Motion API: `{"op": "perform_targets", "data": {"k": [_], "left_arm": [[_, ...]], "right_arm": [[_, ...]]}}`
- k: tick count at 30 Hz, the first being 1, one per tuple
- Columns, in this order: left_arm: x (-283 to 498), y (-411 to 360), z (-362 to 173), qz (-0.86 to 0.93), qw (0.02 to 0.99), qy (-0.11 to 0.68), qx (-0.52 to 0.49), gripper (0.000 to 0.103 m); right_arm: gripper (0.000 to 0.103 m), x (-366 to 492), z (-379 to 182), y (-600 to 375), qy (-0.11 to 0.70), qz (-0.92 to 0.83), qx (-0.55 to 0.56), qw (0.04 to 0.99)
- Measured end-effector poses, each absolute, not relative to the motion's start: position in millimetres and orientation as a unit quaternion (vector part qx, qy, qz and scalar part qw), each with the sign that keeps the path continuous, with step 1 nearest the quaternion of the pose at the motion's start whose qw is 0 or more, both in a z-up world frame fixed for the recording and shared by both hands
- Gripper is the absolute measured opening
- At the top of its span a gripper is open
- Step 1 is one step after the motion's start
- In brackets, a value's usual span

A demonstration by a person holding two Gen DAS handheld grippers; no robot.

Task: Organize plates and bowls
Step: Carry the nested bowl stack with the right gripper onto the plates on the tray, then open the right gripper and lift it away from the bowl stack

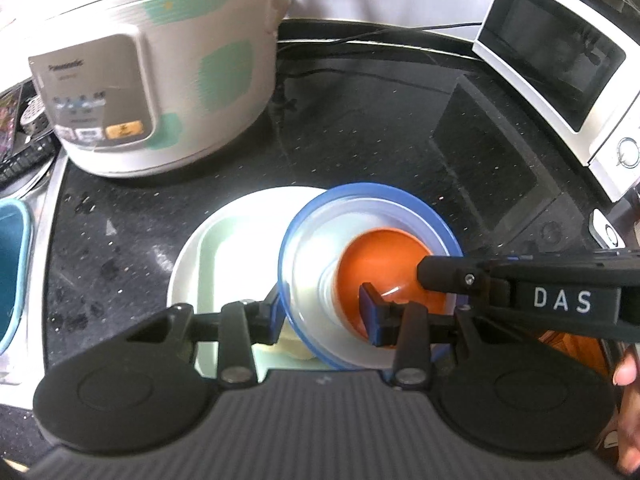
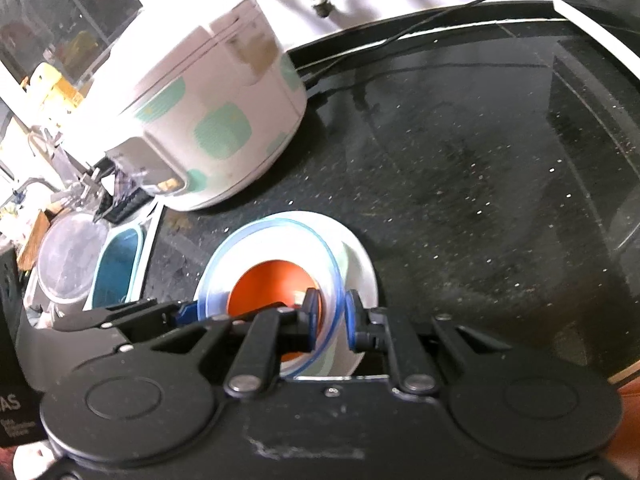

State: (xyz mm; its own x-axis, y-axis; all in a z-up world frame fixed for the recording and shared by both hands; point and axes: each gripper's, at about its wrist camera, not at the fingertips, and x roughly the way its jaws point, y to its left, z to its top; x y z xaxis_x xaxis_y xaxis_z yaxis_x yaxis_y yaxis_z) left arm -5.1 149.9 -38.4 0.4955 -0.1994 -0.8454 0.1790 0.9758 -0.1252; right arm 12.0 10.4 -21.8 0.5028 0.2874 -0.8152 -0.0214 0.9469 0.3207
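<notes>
Black speckled counter [image 1: 360, 128] ahead; both grippers (left [image 1: 322, 312], right [image 2: 330, 326]) pinch opposite rims of a blue-rimmed bowl [image 1: 304, 248] holding an orange bowl [image 1: 384, 256], over a white plate [image 1: 200, 248].

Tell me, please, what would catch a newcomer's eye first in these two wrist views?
The stack of dishes in the middle of the black counter: an orange bowl nested in a blue-rimmed bowl, over a white plate. Both the left gripper and the right gripper clamp the blue-rimmed bowl's wall from opposite sides. Behind looms a white rice cooker with green patches.
</notes>
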Motion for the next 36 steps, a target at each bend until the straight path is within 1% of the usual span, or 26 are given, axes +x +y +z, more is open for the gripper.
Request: {"op": "perform_targets", "data": {"k": [11,23,28,30,33,34,35,36], "left_arm": [[5,172,-46,-0.088,0.858,0.506,-0.013,0.037],[19,176,-60,-0.079,0.849,0.522,-0.022,0.038],[19,171,-63,-0.079,0.851,0.519,-0.014,0.043],[19,170,-63,-0.08,0.852,0.517,-0.011,0.05],[19,170,-63,-0.084,0.854,0.513,-0.014,0.056],[18,171,-63,-0.084,0.855,0.511,-0.014,0.057],[18,171,-62,-0.085,0.857,0.508,-0.014,0.06],[17,172,-60,-0.087,0.859,0.505,-0.014,0.062]], "right_arm": [[0.014,25,-32,29,0.518,0.105,0.137,0.838],[0.015,44,-43,37,0.538,0.107,0.134,0.826],[0.016,49,-51,38,0.545,0.11,0.136,0.82],[0.017,51,-52,40,0.544,0.11,0.133,0.821],[0.018,52,-52,42,0.541,0.113,0.13,0.823],[0.019,51,-52,43,0.539,0.114,0.128,0.825],[0.024,51,-51,43,0.536,0.115,0.125,0.827],[0.026,50,-51,44,0.534,0.116,0.123,0.828]]}}
